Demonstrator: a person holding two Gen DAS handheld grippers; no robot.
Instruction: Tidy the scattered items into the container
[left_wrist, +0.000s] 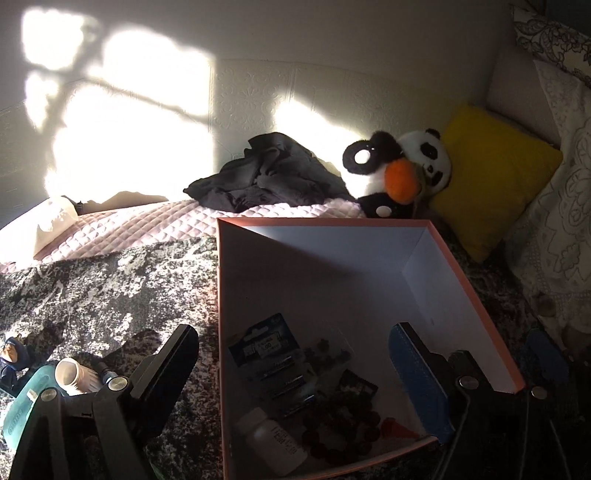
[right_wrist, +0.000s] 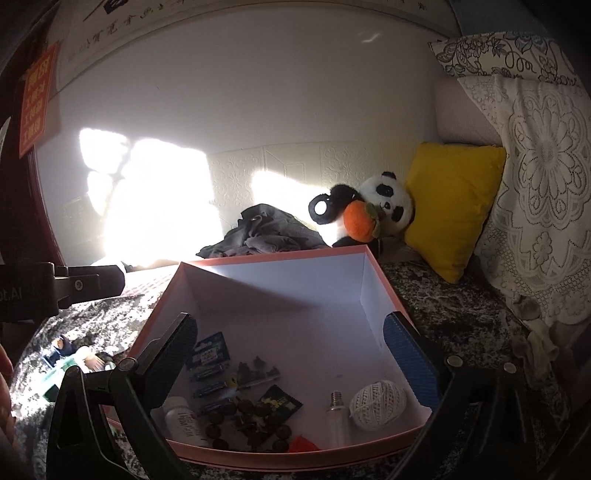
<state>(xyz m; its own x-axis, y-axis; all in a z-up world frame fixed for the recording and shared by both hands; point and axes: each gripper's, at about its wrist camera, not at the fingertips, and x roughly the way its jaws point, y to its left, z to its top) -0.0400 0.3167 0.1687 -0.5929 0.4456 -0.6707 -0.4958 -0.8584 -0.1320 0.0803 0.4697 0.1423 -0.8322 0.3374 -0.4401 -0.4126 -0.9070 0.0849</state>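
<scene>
Leftover items: white cylindrical bottle (left_wrist: 75, 376) beside a teal tool (left_wrist: 22, 406) on the mottled grey-black blanket (left_wrist: 92, 288), outside the box, awaiting collection.
My left gripper (left_wrist: 291, 354): spread, empty, straddling the box's left wall.
Container: pink-rimmed white cardboard box (right_wrist: 258, 260); battery pack (right_wrist: 208, 354), twine ball (right_wrist: 376, 404) inside.
My right gripper (right_wrist: 290, 345): spread, empty, over the box.
Obstructions: plush panda (right_wrist: 384, 203) behind, clear.
</scene>
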